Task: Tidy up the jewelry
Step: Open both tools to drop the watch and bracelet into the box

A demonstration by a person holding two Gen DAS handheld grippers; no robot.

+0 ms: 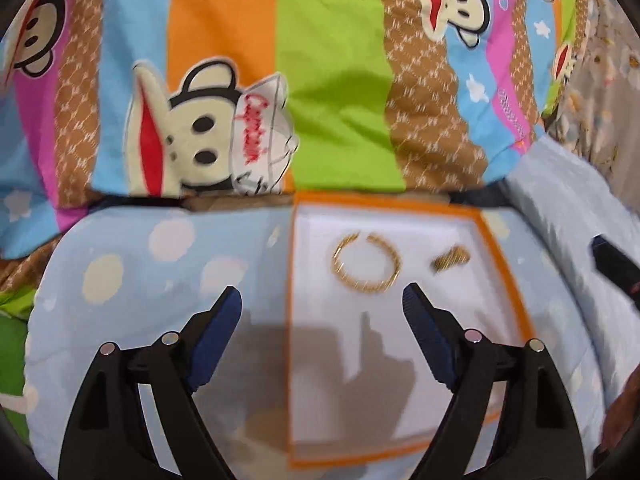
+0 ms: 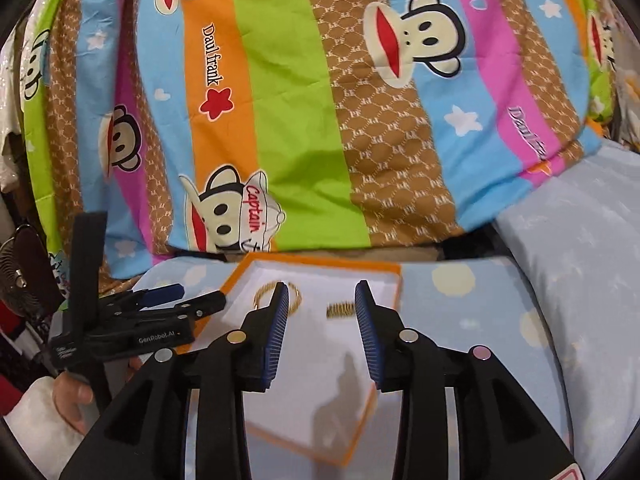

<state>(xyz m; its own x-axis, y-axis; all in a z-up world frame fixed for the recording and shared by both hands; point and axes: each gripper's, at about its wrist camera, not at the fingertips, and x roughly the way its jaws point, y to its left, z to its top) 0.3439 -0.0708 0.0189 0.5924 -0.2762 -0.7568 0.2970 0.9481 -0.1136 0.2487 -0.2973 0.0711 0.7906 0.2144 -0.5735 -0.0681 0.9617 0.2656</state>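
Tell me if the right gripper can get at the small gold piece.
Probably yes: the right gripper is open and empty, the small gold piece lies bare in the tray between its fingertips, with nothing over it.

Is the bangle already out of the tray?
No, the bangle lies inside the orange-rimmed tray, beside a smaller gold piece.

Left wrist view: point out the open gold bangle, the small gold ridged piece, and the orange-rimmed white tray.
Open gold bangle (image 1: 366,282), left wrist view, lower arc of the band.
Small gold ridged piece (image 1: 449,260), left wrist view, its middle.
Orange-rimmed white tray (image 1: 505,264), left wrist view, right-hand rim.
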